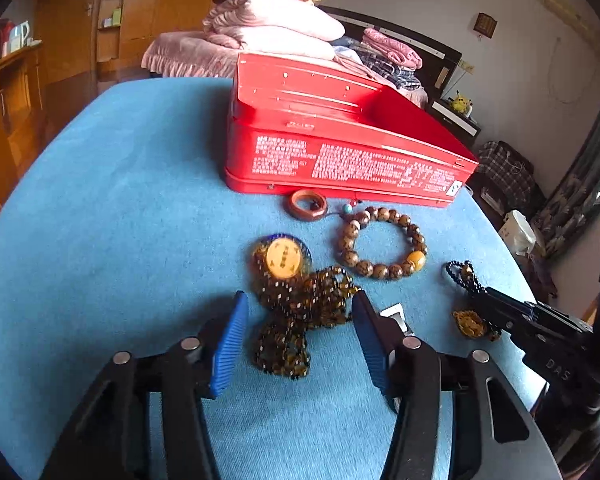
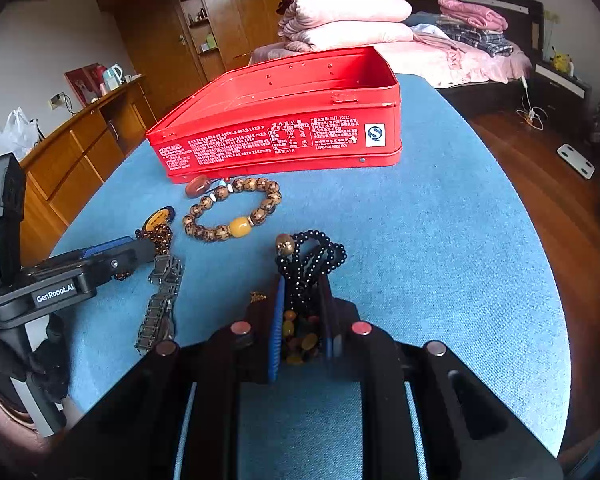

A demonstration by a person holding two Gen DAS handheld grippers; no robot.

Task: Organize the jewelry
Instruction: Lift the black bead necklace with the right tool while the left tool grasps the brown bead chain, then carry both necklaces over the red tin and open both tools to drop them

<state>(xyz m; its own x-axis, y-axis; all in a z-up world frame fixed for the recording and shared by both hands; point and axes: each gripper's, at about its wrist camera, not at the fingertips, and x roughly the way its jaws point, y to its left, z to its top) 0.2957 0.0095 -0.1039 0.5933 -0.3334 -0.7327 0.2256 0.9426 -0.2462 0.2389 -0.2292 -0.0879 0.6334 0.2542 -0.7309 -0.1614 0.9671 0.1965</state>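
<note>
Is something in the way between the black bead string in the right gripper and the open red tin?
Nothing tall. The right gripper is shut on the black bead string. Between it and the red tin is bare blue cloth; the wooden bracelet lies flat, a little left of that path. Only the tin's front wall must be cleared.

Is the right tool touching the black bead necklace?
Touching. The right wrist view shows the right tool shut on the black bead necklace, strands pinched between its pads.

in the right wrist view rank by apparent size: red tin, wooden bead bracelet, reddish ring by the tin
1. red tin, by far the largest
2. wooden bead bracelet
3. reddish ring, smallest
</note>
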